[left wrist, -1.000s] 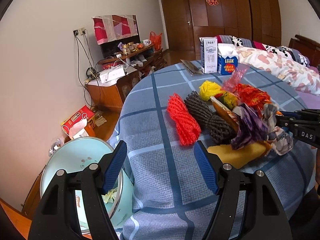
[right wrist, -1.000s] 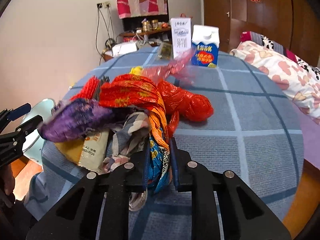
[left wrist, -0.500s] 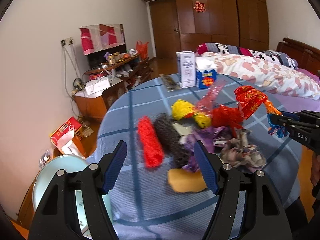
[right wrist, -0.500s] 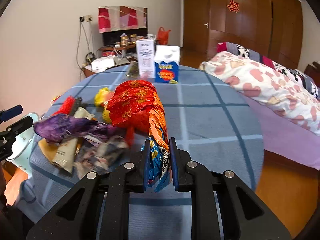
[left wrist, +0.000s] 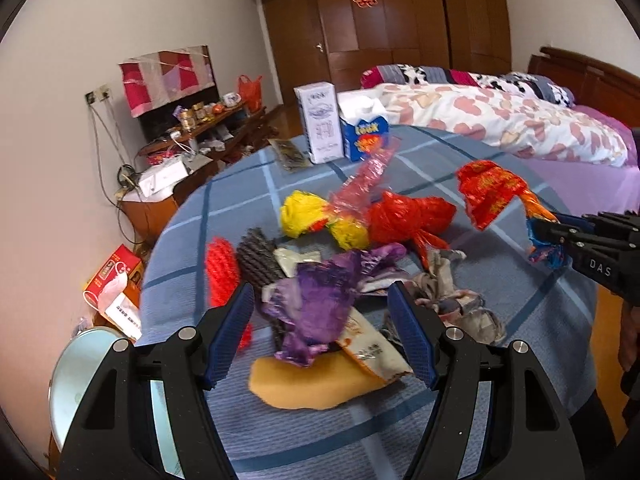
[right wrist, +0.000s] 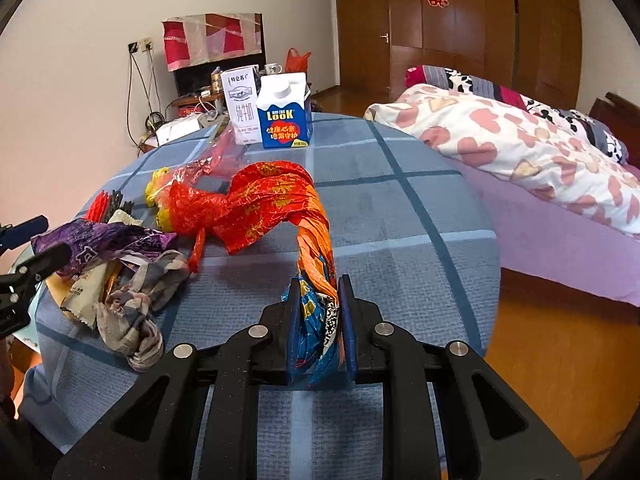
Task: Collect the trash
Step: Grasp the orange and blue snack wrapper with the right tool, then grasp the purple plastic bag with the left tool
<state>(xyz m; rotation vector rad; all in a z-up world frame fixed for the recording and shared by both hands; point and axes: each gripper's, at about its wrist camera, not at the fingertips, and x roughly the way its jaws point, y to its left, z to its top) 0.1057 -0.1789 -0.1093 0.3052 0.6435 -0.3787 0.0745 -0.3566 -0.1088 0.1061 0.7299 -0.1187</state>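
Trash transfer is the step in hand, as I judge it: one wrapper is lifted and must reach the bin.

1. Grip state. My right gripper (right wrist: 319,322) is nearly closed, its pads clamped on the twisted blue end of the red-and-orange wrapper (right wrist: 276,200). The wrapper's free red end hangs clear of the pile in the left wrist view, just above the tablecloth (right wrist: 400,216). My left gripper (left wrist: 320,336) stands wide apart and holds nothing; the purple wrapper (left wrist: 316,300) lies on the table in front of its jaws, seen between them.

2. Location of remaining trash. The pile sits on the near left part of the table: purple wrapper, red plastic bag (left wrist: 404,220), yellow bag (left wrist: 304,216), red mesh (left wrist: 222,268), dark mesh (left wrist: 260,260), a beige packet (left wrist: 372,352) and a crumpled grey wrapper (left wrist: 452,296). Two cartons (right wrist: 266,108) stand at the far edge.

3. Receptacle. The pale bin (left wrist: 76,380) stands on the floor beside the table, at the left.

4. Procedure. I keep the right pads firm; the film is slippery and only a narrow twist is held. I carry the wrapper high enough that its loose end does not drag the red plastic bag along. I release only when the wrapper hangs over the bin mouth.

5. Caution. My left jaws are set wide enough for the purple wrapper; I take that wrapper alone, not the packets beneath it.
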